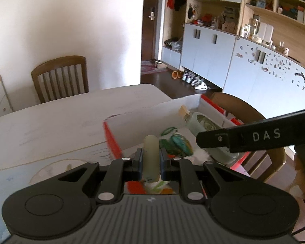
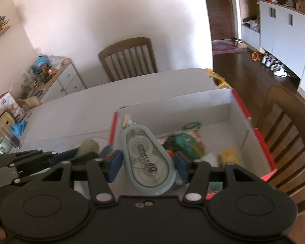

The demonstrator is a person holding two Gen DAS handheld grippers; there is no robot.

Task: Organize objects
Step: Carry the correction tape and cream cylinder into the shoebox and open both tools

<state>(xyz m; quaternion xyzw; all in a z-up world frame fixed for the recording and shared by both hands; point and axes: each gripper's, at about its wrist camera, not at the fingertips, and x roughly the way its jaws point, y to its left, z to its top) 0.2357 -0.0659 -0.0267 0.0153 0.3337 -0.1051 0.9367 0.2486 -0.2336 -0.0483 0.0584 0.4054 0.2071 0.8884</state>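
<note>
My left gripper (image 1: 150, 160) is shut on a pale green stick-shaped tube (image 1: 151, 158), held above the near rim of a white cardboard box with red edges (image 1: 152, 118). My right gripper (image 2: 147, 162) is shut on a grey-blue correction tape dispenser (image 2: 147, 158) labelled 5MM x 40, over the same box (image 2: 183, 109). In the left wrist view the dispenser (image 1: 205, 128) and the right gripper's black arm (image 1: 254, 136) show at the right. In the right wrist view the left gripper (image 2: 30, 158) with the green tube (image 2: 89, 146) shows at the left. Green and yellow items (image 2: 189, 144) lie in the box.
The box stands on a white table (image 1: 61, 126). Wooden chairs stand at the far side (image 2: 130, 57) and at the right (image 2: 290, 134). A low cabinet with clutter (image 2: 50, 77) is at the left, containers (image 2: 8, 134) sit on the table's left edge, and white cupboards (image 1: 213, 52) line the right wall.
</note>
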